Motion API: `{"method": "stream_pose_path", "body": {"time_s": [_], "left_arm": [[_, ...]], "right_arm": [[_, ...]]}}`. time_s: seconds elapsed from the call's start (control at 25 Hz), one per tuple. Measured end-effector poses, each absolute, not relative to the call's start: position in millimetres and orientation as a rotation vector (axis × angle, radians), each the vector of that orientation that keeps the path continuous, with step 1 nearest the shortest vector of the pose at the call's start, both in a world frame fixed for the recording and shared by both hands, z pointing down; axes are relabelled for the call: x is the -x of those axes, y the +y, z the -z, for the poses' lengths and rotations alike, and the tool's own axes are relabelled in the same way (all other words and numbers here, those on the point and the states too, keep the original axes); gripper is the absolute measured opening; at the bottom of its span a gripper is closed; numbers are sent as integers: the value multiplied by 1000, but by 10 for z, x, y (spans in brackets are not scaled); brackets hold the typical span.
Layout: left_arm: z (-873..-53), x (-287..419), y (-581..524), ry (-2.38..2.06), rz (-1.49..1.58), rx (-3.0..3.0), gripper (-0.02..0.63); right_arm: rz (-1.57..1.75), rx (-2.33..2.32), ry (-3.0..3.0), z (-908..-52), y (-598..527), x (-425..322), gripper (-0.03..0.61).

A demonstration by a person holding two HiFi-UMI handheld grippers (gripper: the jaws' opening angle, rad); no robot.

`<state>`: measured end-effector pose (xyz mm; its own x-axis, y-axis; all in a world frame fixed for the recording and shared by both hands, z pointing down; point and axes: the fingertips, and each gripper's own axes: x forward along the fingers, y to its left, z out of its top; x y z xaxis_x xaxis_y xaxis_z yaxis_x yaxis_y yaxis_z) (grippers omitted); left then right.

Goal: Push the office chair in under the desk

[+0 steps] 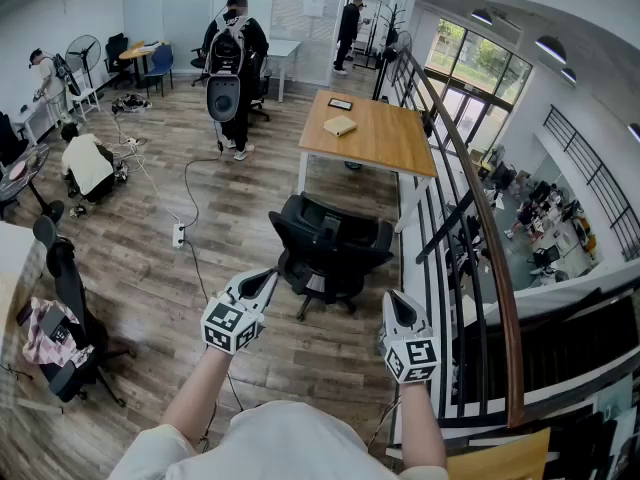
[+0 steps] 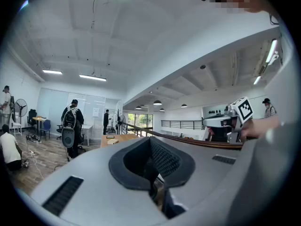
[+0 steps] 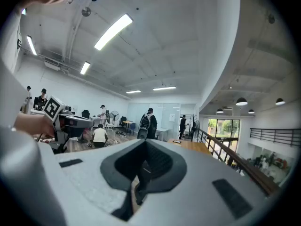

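A black office chair (image 1: 330,251) stands on the wood floor, a little way out from the near end of a wooden desk (image 1: 372,134). A flat box (image 1: 340,125) and a dark tablet (image 1: 340,104) lie on the desk. My left gripper (image 1: 270,282) is held level just short of the chair's near left side, jaws shut and empty. My right gripper (image 1: 402,305) hangs at the chair's near right, also shut with nothing in it. In the left gripper view the desk (image 2: 115,138) shows far off past the shut left gripper (image 2: 157,185). The right gripper view shows its shut right gripper (image 3: 136,187).
A railing with a wooden handrail (image 1: 488,238) runs along the right, close to desk and chair. A power strip and cable (image 1: 179,234) lie on the floor at left. Another chair with clothes (image 1: 60,318) stands near left. People stand (image 1: 234,68) and crouch (image 1: 86,162) farther back.
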<state>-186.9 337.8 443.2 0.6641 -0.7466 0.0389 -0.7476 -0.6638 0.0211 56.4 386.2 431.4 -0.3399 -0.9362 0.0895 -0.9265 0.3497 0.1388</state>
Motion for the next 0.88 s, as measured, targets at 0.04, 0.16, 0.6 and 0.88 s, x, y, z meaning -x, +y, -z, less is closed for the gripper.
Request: {"method": "stream_pose_path", "body": {"time_s": [0.04,0.16,0.6,0.88], "left_arm": [[-4441,1868,3377,-1272,-42,-2832,-6],[-4462,1872,3375,-1271,-45,-2830,-6],[-4523,1946,3406,-1246,-60,-2826,-6],[-4547,2010,3425,-1228,-62,-2827,-5]], "right_arm": [[93,-1706,-2451,-4322,3863,-564,3],[92,-1706,-2450,-4338,3866,-557,3],[76,-1733,-2427,-4364,3894,-483,3],[53,-1743,-2395,-4444,3951,-437,3]]}}
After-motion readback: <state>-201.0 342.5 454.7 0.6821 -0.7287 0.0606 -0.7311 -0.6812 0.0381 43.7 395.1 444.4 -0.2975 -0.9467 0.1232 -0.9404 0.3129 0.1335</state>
